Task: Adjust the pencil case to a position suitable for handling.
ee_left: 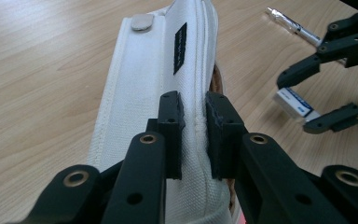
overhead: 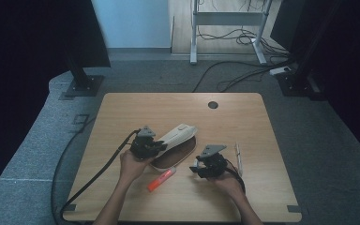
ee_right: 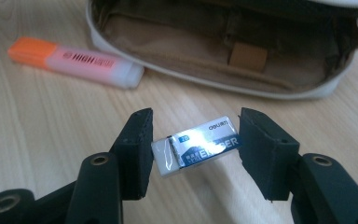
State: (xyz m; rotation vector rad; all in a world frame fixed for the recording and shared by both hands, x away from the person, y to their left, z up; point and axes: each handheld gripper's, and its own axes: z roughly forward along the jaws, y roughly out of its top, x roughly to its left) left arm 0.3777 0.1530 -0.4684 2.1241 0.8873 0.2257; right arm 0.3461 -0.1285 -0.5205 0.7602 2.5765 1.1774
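Two tongs busy: your left tongs (ee_left: 193,135) pinch the pencil case (ee_left: 161,88) flap open, your right tongs (ee_right: 193,154) clamp the eraser (ee_right: 196,145) just above the worktop (overhead: 122,112) (carry it into the case's mouth next).

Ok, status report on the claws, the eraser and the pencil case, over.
Left claw shut on pencil case flap. Right claw shut on eraser, clear of table. Highlighter beside case, not blocking.
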